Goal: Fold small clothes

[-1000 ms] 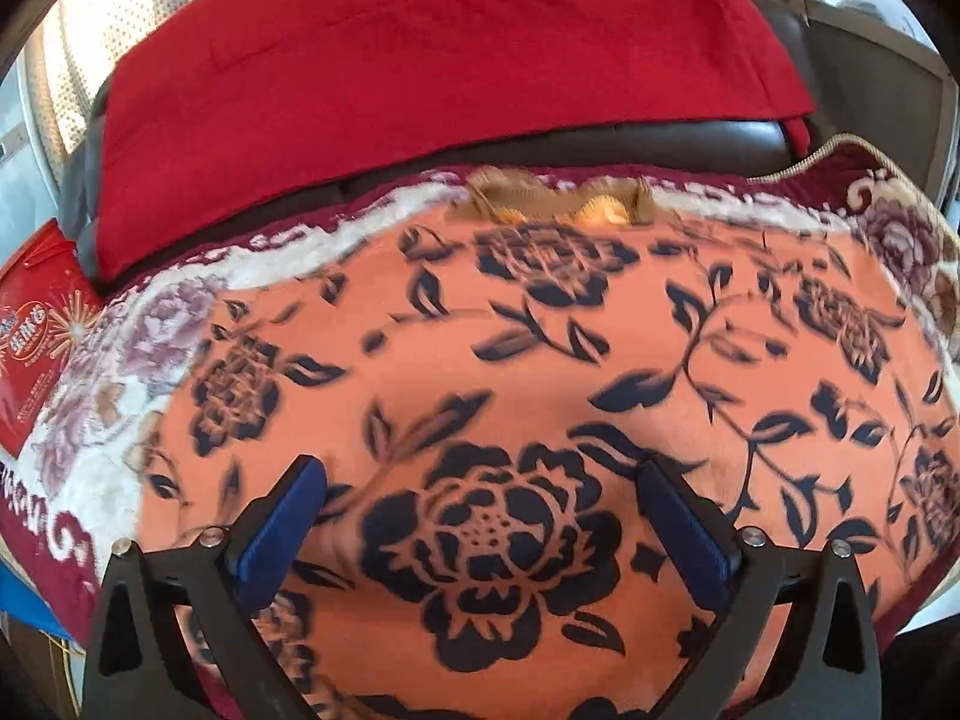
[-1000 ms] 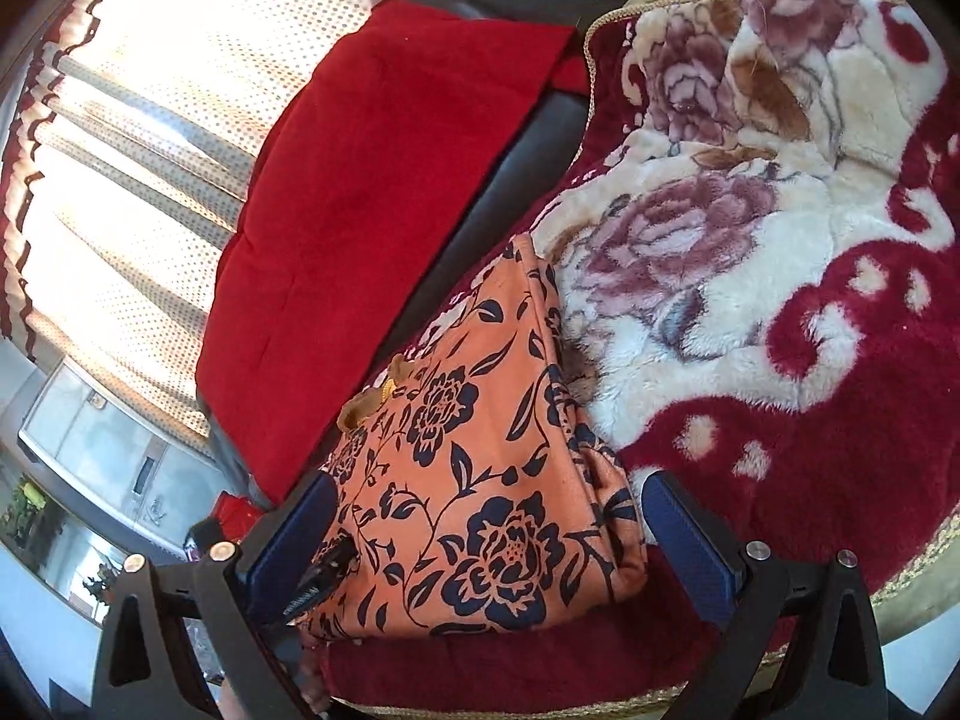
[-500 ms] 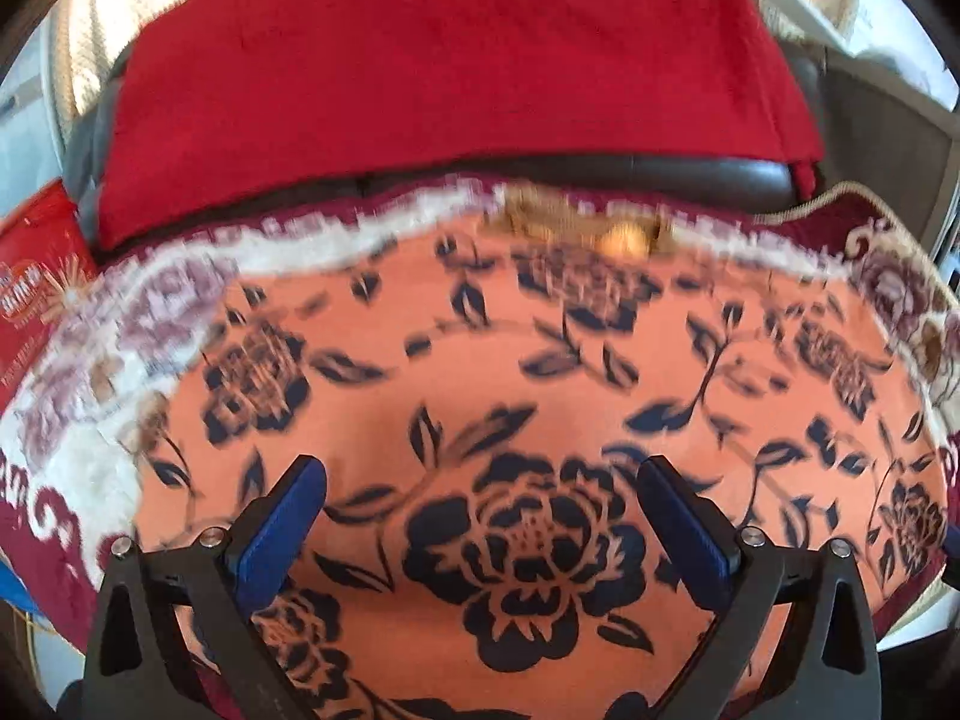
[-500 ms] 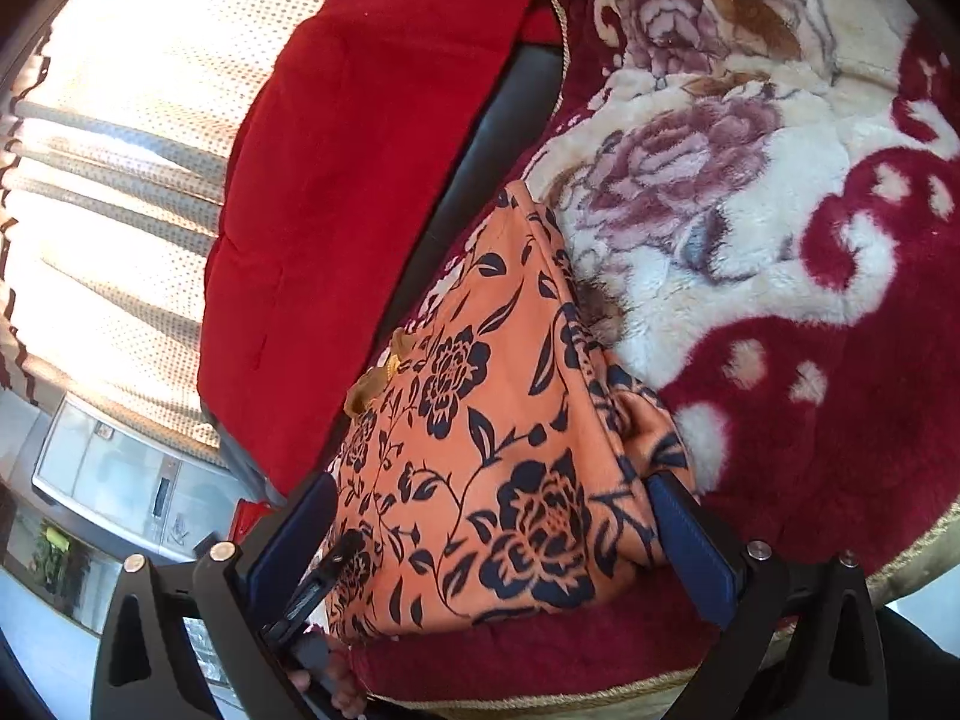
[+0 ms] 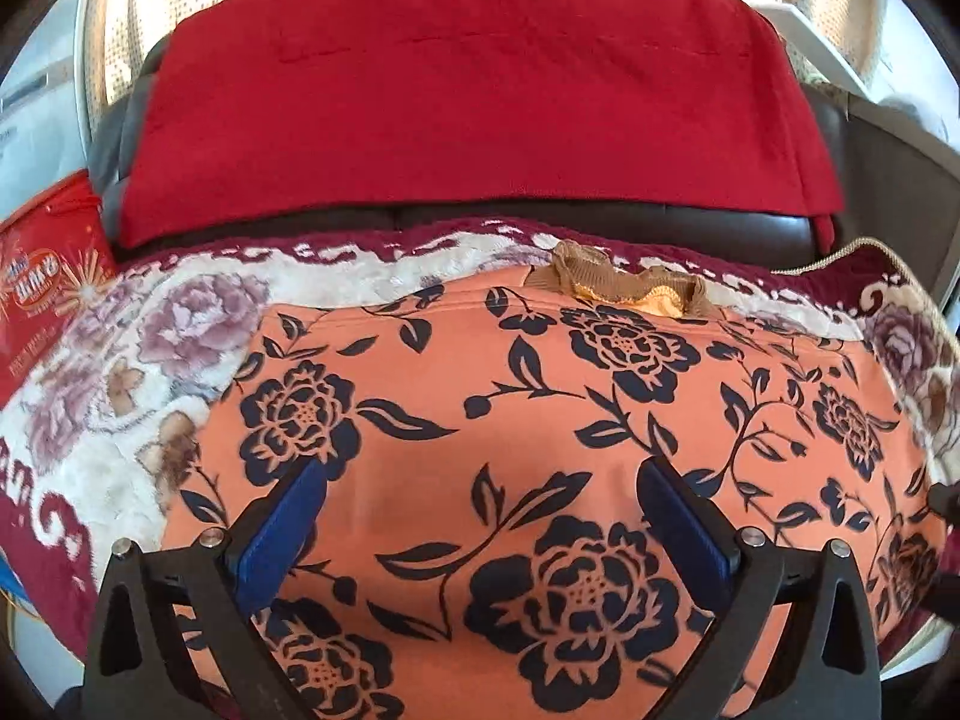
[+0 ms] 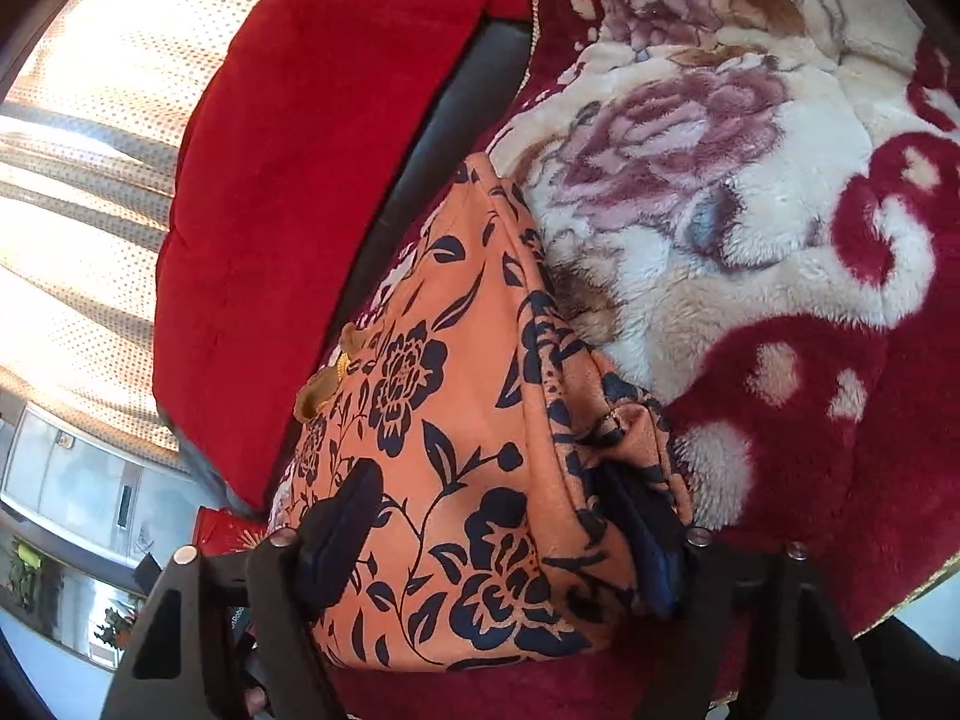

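An orange garment with dark blue flowers [image 5: 540, 420] lies folded flat on a plush floral blanket [image 5: 120, 360]; a tan ruffled trim [image 5: 624, 282] shows at its far edge. My left gripper [image 5: 480, 498] is open, its blue pads over the near part of the cloth. In the right wrist view the same garment [image 6: 456, 408] lies to the left of the blanket [image 6: 750, 210]. My right gripper [image 6: 486, 504] is open, its jaws straddling the garment's near end, the right pad against the bunched folded edge.
A red cushion [image 5: 468, 96] leans on a dark leather sofa back [image 5: 600, 216] behind the blanket. A red packet [image 5: 42, 294] lies at the left. Dotted curtains [image 6: 90, 150] hang behind the sofa.
My right gripper has moved forward onto the garment's near end, its jaws now around the cloth. My left gripper has pulled back and shifted a little; the garment lies the same.
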The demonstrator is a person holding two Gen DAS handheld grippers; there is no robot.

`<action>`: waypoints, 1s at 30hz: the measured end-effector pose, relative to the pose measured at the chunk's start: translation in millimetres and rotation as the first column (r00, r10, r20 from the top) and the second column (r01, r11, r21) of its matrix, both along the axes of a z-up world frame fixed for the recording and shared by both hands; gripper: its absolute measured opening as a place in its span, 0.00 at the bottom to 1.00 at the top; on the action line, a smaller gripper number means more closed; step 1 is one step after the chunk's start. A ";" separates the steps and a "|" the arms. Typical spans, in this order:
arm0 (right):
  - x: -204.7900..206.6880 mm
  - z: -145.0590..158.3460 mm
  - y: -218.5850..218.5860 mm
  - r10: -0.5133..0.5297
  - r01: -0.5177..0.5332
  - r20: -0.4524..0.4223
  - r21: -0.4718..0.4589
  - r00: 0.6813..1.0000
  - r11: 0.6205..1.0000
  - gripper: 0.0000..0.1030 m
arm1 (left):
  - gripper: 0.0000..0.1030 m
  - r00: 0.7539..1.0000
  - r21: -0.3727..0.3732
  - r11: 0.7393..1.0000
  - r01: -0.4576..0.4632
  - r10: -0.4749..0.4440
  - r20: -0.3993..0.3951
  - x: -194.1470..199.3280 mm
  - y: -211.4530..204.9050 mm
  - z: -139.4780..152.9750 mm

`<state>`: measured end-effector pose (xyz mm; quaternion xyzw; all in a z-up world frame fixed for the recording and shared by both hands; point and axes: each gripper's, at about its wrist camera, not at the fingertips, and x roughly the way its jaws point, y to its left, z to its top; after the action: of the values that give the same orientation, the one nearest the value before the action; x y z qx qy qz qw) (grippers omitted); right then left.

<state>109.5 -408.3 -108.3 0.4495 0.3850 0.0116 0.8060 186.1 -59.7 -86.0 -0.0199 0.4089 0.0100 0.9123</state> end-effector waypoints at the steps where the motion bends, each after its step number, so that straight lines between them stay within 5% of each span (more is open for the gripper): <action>1: -1.9 -0.5 -1.2 -0.022 0.022 -0.007 0.015 1.000 1.000 0.76 | 1.00 0.999 0.006 1.000 0.020 -0.019 -0.039 4.2 -3.7 -7.7; 2: -4.1 -0.3 -2.4 -0.036 0.037 -0.009 0.026 0.999 0.999 0.76 | 1.00 0.992 0.033 0.998 0.061 -0.057 -0.113 11.5 -10.0 -23.6; 4: -10.5 1.0 -3.6 -0.067 0.067 -0.012 0.048 0.998 0.997 0.76 | 1.00 0.996 0.064 0.995 0.074 -0.071 -0.049 5.0 -12.0 -27.8; 12: -23.4 14.3 8.7 -0.055 0.055 -0.006 0.037 0.998 0.998 0.78 | 1.00 0.996 0.032 0.998 0.045 -0.043 -0.081 5.7 -3.7 -23.0; 17: -1.5 -6.3 1.4 -0.050 0.053 -0.048 0.068 0.998 0.996 0.81 | 1.00 0.992 0.044 0.996 0.077 -0.072 -0.100 5.5 -9.4 -28.8; 24: 1.0 4.6 17.8 0.030 -0.034 -0.030 -0.131 0.999 0.991 0.72 | 1.00 0.991 0.047 0.995 0.083 -0.078 -0.105 2.9 -6.9 -25.5; 30: -41.9 13.9 1.3 -0.192 0.195 0.038 -0.118 0.981 0.974 0.77 | 1.00 0.989 0.014 0.995 0.100 -0.098 -0.107 4.4 -3.2 -32.6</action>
<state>67.6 -407.0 -94.3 0.4348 0.3287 -0.0843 0.8341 190.6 -62.9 -118.6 0.0100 0.4574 -0.0302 0.8887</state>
